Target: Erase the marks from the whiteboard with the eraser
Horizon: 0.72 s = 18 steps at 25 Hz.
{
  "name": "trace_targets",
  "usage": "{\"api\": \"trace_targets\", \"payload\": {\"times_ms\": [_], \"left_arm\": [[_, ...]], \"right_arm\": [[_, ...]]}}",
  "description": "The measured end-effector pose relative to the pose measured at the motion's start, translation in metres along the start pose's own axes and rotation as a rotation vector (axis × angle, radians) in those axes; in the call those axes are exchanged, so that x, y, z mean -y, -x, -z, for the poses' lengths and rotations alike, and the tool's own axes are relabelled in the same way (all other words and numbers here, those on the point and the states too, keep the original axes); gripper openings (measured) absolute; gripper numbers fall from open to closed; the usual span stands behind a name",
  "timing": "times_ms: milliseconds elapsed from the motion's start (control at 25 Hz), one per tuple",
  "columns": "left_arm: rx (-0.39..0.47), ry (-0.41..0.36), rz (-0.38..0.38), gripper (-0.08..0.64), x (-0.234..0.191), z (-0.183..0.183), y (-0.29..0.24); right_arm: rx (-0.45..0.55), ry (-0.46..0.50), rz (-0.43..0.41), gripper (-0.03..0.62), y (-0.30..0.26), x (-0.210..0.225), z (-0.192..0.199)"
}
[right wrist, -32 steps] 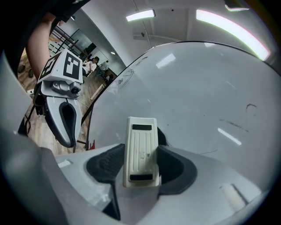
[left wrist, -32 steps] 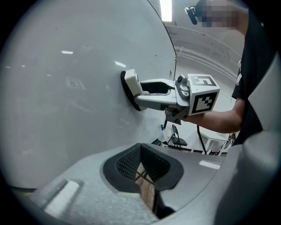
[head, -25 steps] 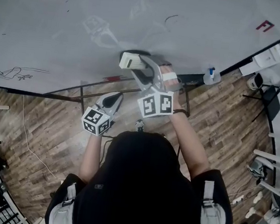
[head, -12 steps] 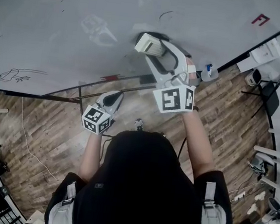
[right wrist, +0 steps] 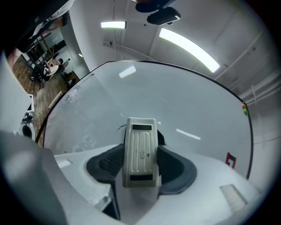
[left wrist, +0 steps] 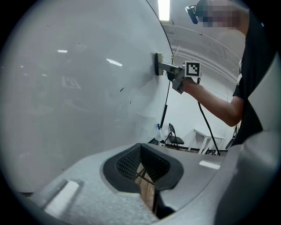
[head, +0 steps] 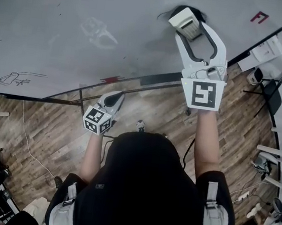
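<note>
Nearest, at 6 o'clock in the head view, the person (head: 142, 186) stands in a dark top with both arms stretched forward. The left tongs (head: 116, 97) hang low at about 8 o'clock from the picture's middle, over the wood floor (head: 42, 128) and just short of the whiteboard's lower edge. In the left gripper view their ribbed dark pads (left wrist: 131, 160) meet at the tips, with nothing between them and only a sliver of floor showing below.

Farther out, at 1 o'clock, the right arm reaches well up the board. The right tongs (head: 185, 24) are clamped on the eraser (head: 184, 18), a pale ribbed block. The right gripper view shows a jaw pressing on each of its long sides, and its far face is turned to the whiteboard (head: 66, 13). Seen from the left gripper view, the eraser lies flat against the board's surface.

A short dark stroke (head: 164, 13) sits on the board just at 9 o'clock of the eraser. Well apart from it, toward 10 o'clock of the picture's middle, there is a faint grey sketch (head: 97, 30). A thin black scribble (head: 12, 77) runs near the board's lower edge at 9 o'clock. A small red mark (head: 259, 17) lies at 2 o'clock, beyond the eraser toward the board's right edge.

Past that edge, at 3 o'clock, a dark chair (head: 270, 92) stands on the floor.
</note>
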<state>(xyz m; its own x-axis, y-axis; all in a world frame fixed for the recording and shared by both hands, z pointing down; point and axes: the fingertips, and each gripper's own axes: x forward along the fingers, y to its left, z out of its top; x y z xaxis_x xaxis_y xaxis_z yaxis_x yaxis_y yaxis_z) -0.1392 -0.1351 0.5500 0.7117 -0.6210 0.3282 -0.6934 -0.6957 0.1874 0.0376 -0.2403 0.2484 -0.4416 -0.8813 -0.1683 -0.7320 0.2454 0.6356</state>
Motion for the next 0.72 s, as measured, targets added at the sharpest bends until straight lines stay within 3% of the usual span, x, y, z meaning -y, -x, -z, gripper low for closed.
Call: {"api": "trace_targets", "payload": {"times_ms": [160, 280, 400, 720], "left_arm": [[0.002, 0.0, -0.003, 0.011, -0.003, -0.001, 0.0], [0.003, 0.004, -0.008, 0.011, -0.005, 0.0, 0.001], [0.002, 0.011, -0.012, 0.011, -0.007, 0.0, 0.0], [0.006, 0.025, -0.034, 0.011, -0.012, 0.003, 0.006]], "right_arm": [[0.062, -0.037, 0.087, 0.235, 0.001, 0.038, -0.019], [0.007, 0.047, 0.099, 0.235, 0.0, 0.042, -0.022], [-0.048, 0.077, 0.079, 0.235, -0.003, 0.021, -0.018], [0.017, 0.063, -0.032, 0.235, -0.018, -0.065, -0.029]]}}
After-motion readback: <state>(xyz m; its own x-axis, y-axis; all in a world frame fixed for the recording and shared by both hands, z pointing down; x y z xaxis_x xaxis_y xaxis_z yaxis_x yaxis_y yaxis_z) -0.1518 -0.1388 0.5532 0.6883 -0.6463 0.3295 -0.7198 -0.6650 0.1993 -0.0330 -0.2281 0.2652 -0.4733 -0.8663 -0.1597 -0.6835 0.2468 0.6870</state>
